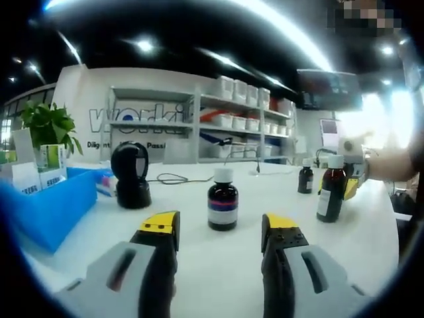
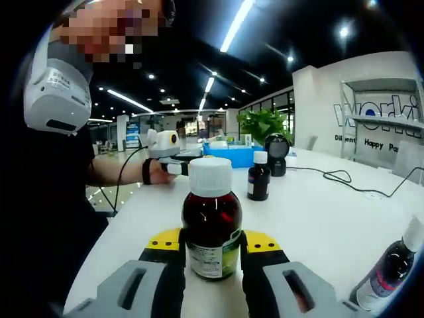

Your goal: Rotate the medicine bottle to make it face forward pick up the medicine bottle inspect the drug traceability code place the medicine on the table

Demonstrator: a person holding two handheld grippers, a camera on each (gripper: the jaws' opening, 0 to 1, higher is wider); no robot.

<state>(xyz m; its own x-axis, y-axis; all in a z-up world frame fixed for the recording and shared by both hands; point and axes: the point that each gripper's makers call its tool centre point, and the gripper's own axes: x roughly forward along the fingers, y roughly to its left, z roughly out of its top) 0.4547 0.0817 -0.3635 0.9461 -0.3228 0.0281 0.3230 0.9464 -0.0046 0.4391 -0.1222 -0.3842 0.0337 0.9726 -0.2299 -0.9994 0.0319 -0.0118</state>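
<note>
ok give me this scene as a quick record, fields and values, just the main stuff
surface: white table
left gripper: open, holding nothing, aimed at a dark bottle with a white cap that stands upright ahead of it
right gripper: shut on a brown bottle with a white cap, held upright
other bottles: a small dark one farther back on the table
scanner: black, on a stand
bin: blue, with boxes in it
plant: green, behind the bin
</note>
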